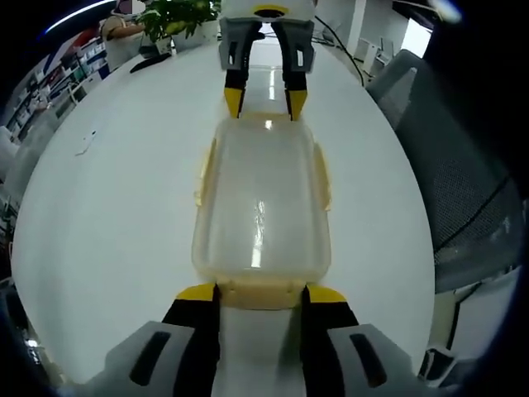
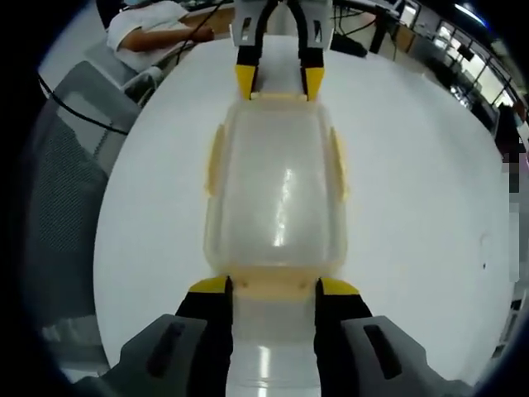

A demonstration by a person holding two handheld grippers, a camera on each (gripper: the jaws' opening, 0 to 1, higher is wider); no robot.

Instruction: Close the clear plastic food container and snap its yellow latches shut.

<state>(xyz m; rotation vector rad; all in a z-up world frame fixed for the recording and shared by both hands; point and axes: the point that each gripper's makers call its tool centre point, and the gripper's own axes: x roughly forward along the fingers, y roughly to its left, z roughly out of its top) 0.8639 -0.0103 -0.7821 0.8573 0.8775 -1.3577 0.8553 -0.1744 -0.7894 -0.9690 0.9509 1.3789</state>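
- Clear rectangular plastic food container [image 1: 263, 211] with lid on, lying flat on the glossy white counter [image 1: 116, 215], between the two grippers — one at each short end.
- Left gripper [image 1: 260, 291]: jaws wide, yellow tips either side of the pale yellow end latch [image 1: 260, 294], just at the container's near short edge; cannot tell if they touch it.
- In the left gripper view the right gripper [image 1: 266, 103] sits at the far short end, jaws spread, tips at the rim.
- Pale yellow side latches [image 1: 204, 174] along both long edges look folded against the walls.
- Right gripper [image 2: 273, 285] in its own view: jaws wide, yellow tips flanking the near end latch [image 2: 273, 283]; nothing gripped between them.
- Right gripper view, far end: left gripper [image 2: 279, 83], jaws apart at the container [image 2: 277, 194] rim.
- Around the counter — grey mesh office chair [image 1: 455, 157], green potted plant [image 1: 182, 16], a person's white sleeve [image 2: 153, 29] at the far edge.
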